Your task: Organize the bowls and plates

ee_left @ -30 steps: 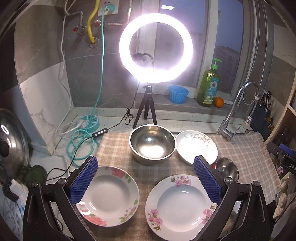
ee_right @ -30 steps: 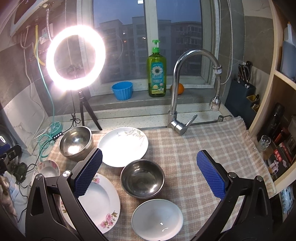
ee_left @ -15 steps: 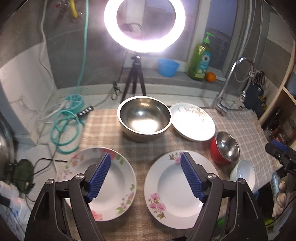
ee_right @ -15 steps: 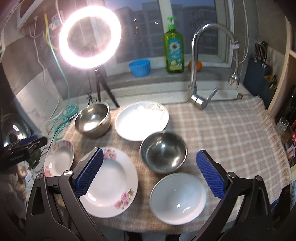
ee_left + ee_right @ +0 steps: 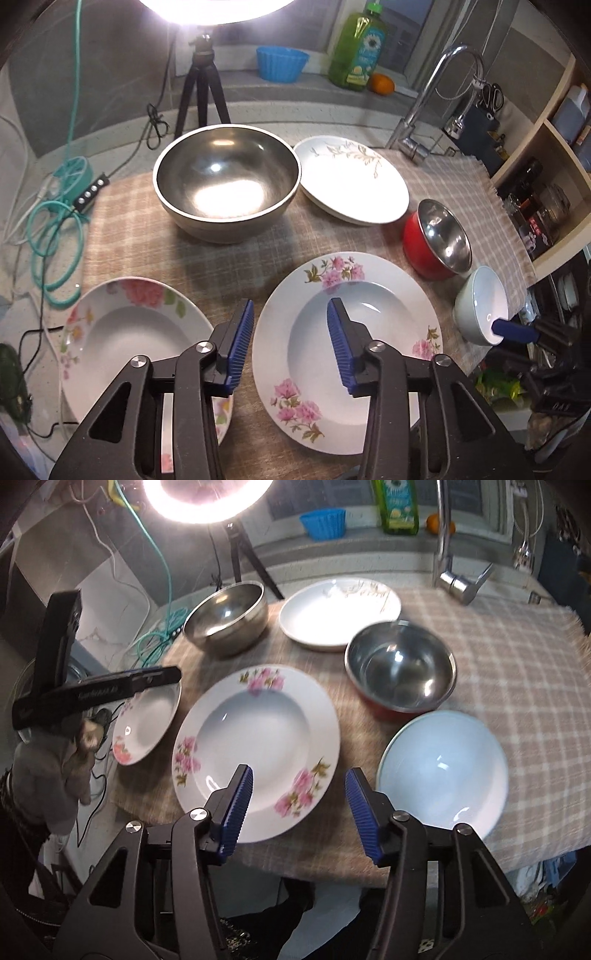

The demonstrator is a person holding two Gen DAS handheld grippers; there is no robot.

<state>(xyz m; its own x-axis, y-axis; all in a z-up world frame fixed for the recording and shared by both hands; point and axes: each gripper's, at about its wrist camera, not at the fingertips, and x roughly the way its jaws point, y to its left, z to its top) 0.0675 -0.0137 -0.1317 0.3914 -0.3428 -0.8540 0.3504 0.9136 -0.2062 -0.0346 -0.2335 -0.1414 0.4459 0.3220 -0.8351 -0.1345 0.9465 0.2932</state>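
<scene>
My left gripper (image 5: 290, 314) hovers over the left rim of the large floral plate (image 5: 388, 314). Its jaws are closing and the pads press on nothing. A smaller floral plate (image 5: 129, 332) lies just to its left. My right gripper (image 5: 299, 786) hangs over the same large floral plate's (image 5: 255, 731) near right rim, beside the pale bowl (image 5: 443, 768). Its jaws are also closing, with no grip. Behind stand a red bowl with a steel inside (image 5: 400, 668), a big steel bowl (image 5: 225, 184) and a white leaf-patterned plate (image 5: 351, 181).
A checked cloth (image 5: 517, 646) covers the counter. A ring light on a tripod (image 5: 201, 85), teal cable coils (image 5: 55, 236) and a switch strip sit at the back left. The tap (image 5: 424, 110) and an open shelf (image 5: 546, 177) stand at the right. The counter's front edge is close below the grippers.
Both grippers have dropped toward the counter and tipped downward. Both pairs of jaws have narrowed a lot. The dishes have not moved.
</scene>
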